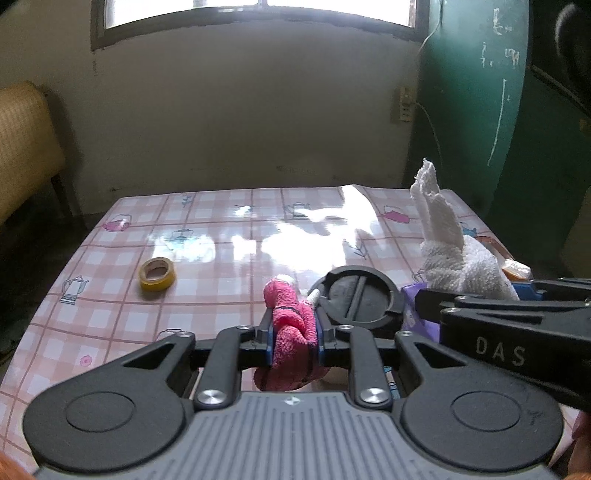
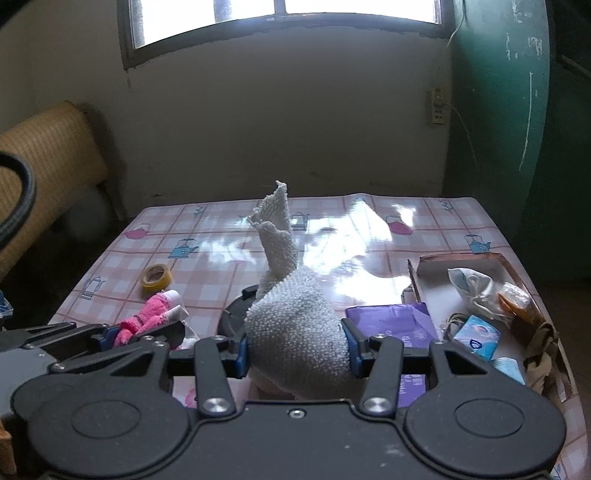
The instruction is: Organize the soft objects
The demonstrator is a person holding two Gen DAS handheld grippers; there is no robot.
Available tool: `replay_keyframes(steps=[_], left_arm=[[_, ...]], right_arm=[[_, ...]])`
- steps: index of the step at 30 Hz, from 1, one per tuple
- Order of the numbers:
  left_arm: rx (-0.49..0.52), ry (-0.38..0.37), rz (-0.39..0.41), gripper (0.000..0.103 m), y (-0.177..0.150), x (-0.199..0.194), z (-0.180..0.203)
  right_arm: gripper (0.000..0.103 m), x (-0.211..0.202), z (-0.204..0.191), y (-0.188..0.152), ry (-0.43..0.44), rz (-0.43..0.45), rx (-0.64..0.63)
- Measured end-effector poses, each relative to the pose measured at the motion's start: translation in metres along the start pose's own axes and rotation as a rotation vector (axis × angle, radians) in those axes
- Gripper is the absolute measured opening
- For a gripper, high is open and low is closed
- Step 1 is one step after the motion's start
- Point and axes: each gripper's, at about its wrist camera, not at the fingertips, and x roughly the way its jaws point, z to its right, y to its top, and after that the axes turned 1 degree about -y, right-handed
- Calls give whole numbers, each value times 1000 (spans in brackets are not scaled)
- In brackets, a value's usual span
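Left gripper (image 1: pixel 294 341) clamps pink cloth (image 1: pixel 291 332); right gripper (image 2: pixel 295 350) clamps white cloth (image 2: pixel 295 332); box (image 2: pixel 461 258) only right view.

Both cameras sit just behind their own fingers, tilted down over a table (image 1: pixel 110 314) towards the far wall and window (image 2: pixel 288 22) at 12 o'clock. The left wrist view looks along the left gripper (image 1: pixel 294 334), very near it, with the right gripper (image 1: pixel 480 291) entering at 3 o'clock. The right wrist view looks along the right gripper, with the left gripper (image 2: pixel 144 328) at 9 o'clock. Both share the checked tabletop, a yellow tape roll (image 1: pixel 157 274) (image 2: pixel 157 277) at 10 o'clock, the window and a green door (image 1: pixel 472 92) (image 2: pixel 498 110) at 2 o'clock
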Motion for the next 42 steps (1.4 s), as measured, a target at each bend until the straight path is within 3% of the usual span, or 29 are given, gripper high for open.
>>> replay_keyframes(steps=[42], left_arm=[[146, -150, -32, 23, -5, 25, 82]], right_arm=[[58, -2, 96, -19, -141, -40, 90]])
